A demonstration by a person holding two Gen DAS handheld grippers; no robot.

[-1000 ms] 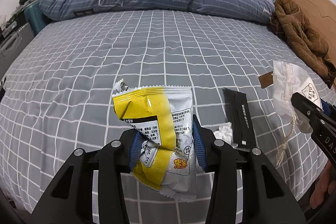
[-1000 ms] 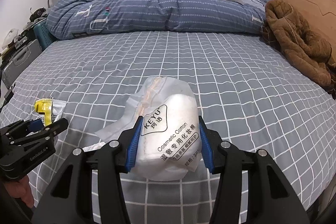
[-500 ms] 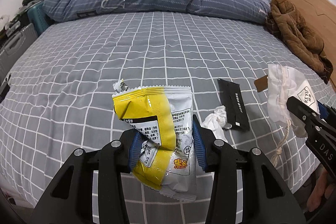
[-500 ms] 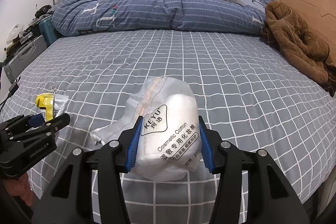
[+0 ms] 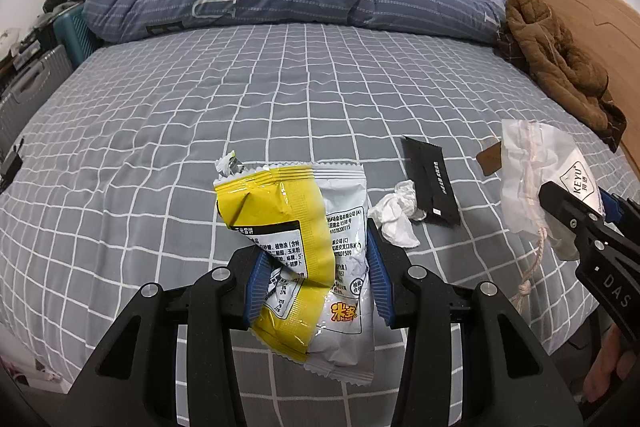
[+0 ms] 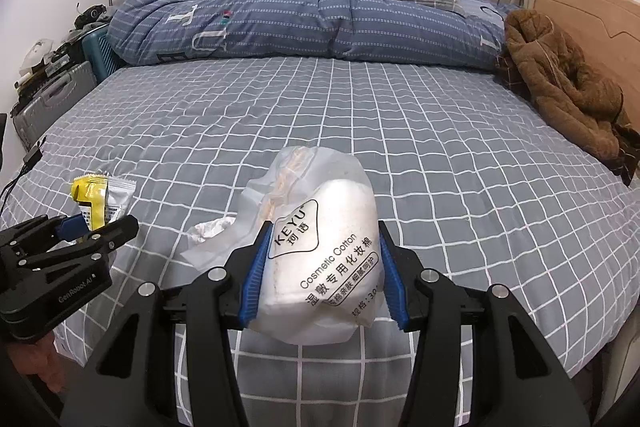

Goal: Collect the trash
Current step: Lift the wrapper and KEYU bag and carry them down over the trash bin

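Trash is held in both grippers above a bed with a grey, white-checked sheet [image 5: 200, 115]. Between the blue-padded jaws of the left gripper [image 5: 316, 279] sits a crumpled yellow-and-silver foil snack packet [image 5: 296, 251], pinched at its middle, its torn top standing up beyond the jaws and its lower end hanging below them. It carries a black-framed panel of small Chinese print, the digits "1509" on the silver side, and a yellow logo near the bottom edge. The right gripper [image 6: 322, 275] has its jaws pressed on either side of a translucent white drawstring bag of cotton pads [image 6: 320, 259], printed "KEYU" in a diamond outline and "Cosmetic Cotton" above lines of Chinese characters; a beige cord shows through its gathered top, beyond the jaws.

Past the left jaws, to their right, a wadded white tissue [image 5: 396, 215] lies on the sheet, touching a flat black wrapper with pale lettering too small to read [image 5: 432, 183]. A small brown card [image 5: 490, 159] lies beyond that, partly hidden by the cotton bag. From the right wrist view, the left gripper's body reads "GenRobot.AI"; from the left wrist view, the right one shows the letters "DAS".
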